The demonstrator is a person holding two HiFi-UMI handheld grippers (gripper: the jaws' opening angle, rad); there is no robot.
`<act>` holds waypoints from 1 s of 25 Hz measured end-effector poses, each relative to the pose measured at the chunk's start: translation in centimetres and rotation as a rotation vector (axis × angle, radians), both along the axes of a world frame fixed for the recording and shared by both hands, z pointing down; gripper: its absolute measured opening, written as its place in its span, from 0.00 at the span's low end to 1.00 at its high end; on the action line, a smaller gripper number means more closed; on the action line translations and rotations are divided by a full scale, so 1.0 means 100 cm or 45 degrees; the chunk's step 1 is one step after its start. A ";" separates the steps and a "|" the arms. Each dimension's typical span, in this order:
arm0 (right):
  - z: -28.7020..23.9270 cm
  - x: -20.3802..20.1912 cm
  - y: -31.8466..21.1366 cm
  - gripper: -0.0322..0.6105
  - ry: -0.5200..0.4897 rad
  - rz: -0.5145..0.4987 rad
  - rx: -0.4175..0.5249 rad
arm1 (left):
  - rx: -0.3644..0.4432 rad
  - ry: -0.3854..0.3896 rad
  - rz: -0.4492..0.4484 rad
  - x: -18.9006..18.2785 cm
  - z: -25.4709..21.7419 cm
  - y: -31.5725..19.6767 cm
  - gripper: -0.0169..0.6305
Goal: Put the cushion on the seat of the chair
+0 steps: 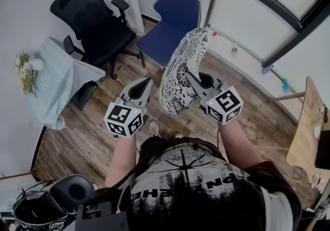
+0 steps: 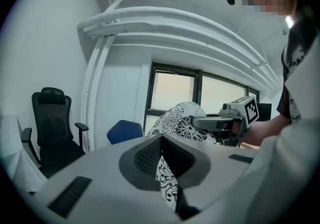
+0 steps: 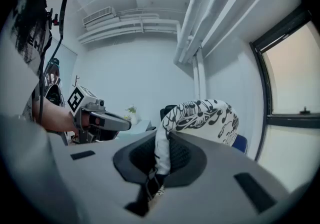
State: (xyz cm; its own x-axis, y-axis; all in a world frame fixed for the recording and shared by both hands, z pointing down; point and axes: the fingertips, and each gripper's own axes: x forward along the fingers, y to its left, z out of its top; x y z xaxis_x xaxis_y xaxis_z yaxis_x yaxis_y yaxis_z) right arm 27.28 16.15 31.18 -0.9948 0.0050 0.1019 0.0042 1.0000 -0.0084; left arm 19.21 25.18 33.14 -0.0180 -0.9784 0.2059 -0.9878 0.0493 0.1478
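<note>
The cushion (image 1: 181, 72), white with a black flower print, hangs upright in the air in front of me. My right gripper (image 1: 195, 81) is shut on its right edge; in the right gripper view the fabric (image 3: 200, 118) runs down between the jaws. My left gripper (image 1: 149, 83) is shut on the lower left edge, and a strip of printed cloth (image 2: 166, 180) is pinched in its jaws. The blue chair (image 1: 172, 23) stands just beyond the cushion with its seat bare. It also shows in the left gripper view as the blue chair (image 2: 122, 130), left of the cushion (image 2: 182, 120).
A black office chair (image 1: 95, 18) stands left of the blue one. A small table with a pale cloth (image 1: 56, 80) and flowers (image 1: 26, 72) is at the left. A window wall (image 1: 268, 8) runs along the right, and a wooden tabletop (image 1: 309, 132) is at the far right.
</note>
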 end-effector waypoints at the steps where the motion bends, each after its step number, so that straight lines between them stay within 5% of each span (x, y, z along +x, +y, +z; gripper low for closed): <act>1: -0.002 0.000 0.001 0.09 -0.008 -0.004 0.010 | -0.007 -0.014 -0.006 -0.001 0.001 0.001 0.05; 25: 0.006 -0.001 -0.006 0.09 -0.042 -0.030 -0.087 | -0.017 -0.037 -0.035 0.003 0.003 -0.004 0.05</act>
State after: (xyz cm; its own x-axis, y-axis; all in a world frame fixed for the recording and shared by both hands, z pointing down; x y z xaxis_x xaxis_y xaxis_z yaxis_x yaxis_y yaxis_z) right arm 27.21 15.57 31.77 -0.9971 0.0341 0.0674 0.0289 0.9967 -0.0764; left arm 19.50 24.78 33.40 -0.0514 -0.9746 0.2178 -0.9899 0.0786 0.1179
